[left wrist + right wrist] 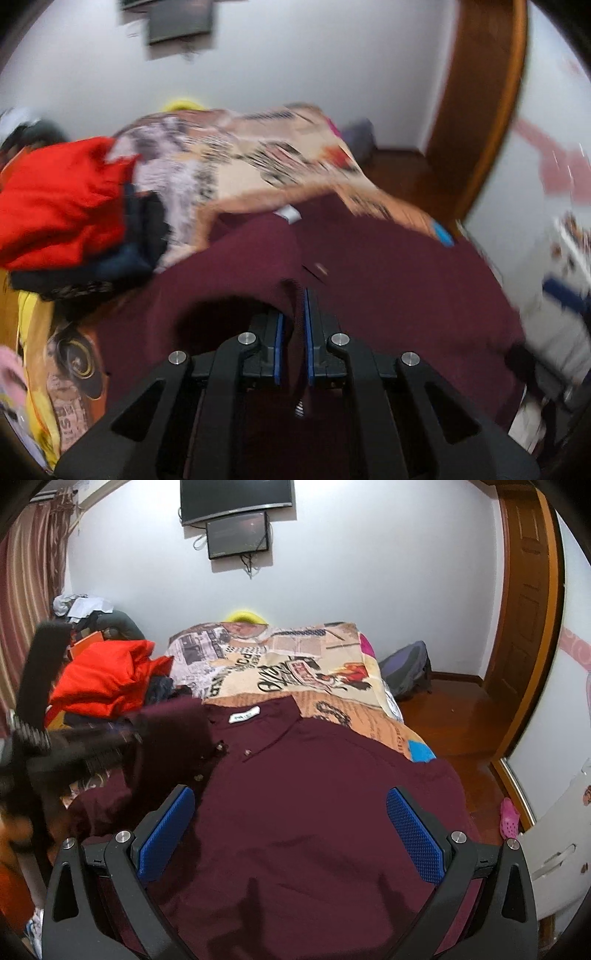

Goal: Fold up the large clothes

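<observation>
A large maroon button-up shirt (314, 794) lies spread on the bed, collar and white neck label (243, 715) toward the far end. My left gripper (293, 310) is shut on a fold of the shirt's (388, 277) cloth, which hangs pinched between the blue pads. In the right wrist view the left gripper (135, 731) is a dark blur at the left, holding the shirt's left side lifted over the front. My right gripper (290, 834) hovers open over the shirt's lower part, with nothing between its fingers.
A printed bedspread (295, 664) covers the bed. A pile of red and dark clothes (107, 683) sits at the bed's left. On the wooden floor to the right lie a grey backpack (406, 668) and a pink shoe (509, 818), beside a wooden door (524, 609).
</observation>
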Tool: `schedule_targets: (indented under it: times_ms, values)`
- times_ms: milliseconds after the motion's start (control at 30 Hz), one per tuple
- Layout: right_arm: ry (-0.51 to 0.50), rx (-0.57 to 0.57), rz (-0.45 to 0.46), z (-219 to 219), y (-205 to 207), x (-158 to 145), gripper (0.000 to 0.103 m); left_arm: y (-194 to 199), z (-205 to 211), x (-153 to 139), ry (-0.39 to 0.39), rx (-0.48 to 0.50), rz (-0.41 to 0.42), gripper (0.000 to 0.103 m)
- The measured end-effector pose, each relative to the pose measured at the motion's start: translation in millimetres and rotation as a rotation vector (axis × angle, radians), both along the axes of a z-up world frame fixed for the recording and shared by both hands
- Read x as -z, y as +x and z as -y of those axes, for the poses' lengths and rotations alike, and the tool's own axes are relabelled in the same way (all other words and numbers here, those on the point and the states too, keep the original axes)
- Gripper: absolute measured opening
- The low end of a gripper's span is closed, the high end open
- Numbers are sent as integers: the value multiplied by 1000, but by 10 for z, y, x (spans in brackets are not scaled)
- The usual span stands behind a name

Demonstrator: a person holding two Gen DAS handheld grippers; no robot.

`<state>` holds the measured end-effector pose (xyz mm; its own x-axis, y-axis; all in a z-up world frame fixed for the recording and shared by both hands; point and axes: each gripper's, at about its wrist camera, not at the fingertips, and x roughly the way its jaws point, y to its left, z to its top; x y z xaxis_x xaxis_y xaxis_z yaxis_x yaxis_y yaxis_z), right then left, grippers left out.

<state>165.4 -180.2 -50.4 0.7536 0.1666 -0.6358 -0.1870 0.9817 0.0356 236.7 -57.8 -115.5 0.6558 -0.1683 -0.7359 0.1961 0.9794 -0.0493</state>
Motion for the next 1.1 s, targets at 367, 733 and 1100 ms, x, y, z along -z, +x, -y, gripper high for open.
schedule_targets:
  times_ms: [367, 733, 1100]
  values:
    - [-15, 79, -3, 294, -61, -59, 103, -322, 436, -62, 81, 156, 25, 61]
    - [-9, 13, 38, 9, 21, -234, 103, -339, -433, -615, 69, -20, 168, 77]
    - [-138, -268, 1, -945, 423, -124, 103, -307, -1843, -373, 170, -275, 93, 81]
